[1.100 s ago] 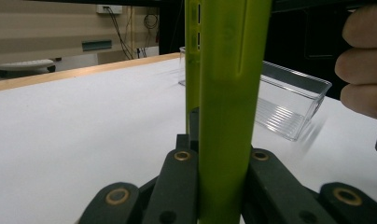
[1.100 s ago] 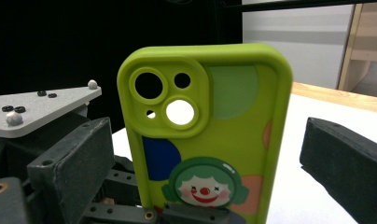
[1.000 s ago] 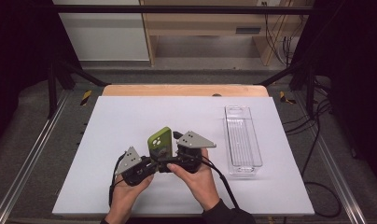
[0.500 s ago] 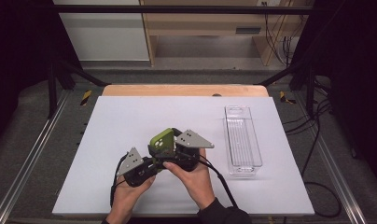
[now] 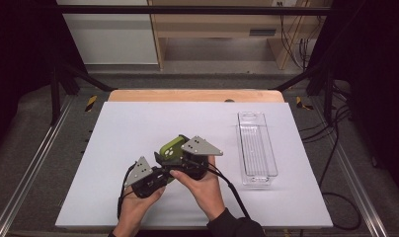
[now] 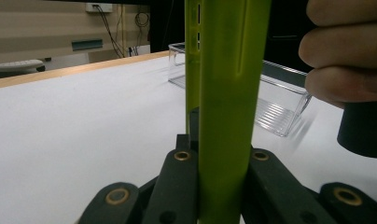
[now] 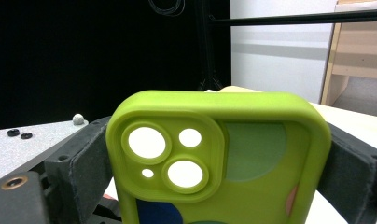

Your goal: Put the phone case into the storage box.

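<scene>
A lime-green phone case (image 5: 171,148) with camera cut-outs is held above the white table (image 5: 138,123) by both grippers. My left gripper (image 5: 163,167) grips it from the lower left. In the left gripper view the case (image 6: 224,93) stands edge-on, and the left gripper (image 6: 219,161) is shut on its thin wall. My right gripper (image 5: 181,154) comes in from the right. In the right gripper view the case back (image 7: 252,186) faces the camera, and the right gripper (image 7: 219,158) clamps its two long sides.
A clear, ribbed plastic tray (image 5: 257,115) lies lengthwise on the right side of the table, also visible as the tray (image 6: 280,109) behind the case. The person's right hand (image 6: 340,51) is close beside the case. Metal frame rails run along both table sides.
The case has tipped from nearly upright to lower and flatter. Both grippers stayed closed on it and shifted slightly toward the person.
</scene>
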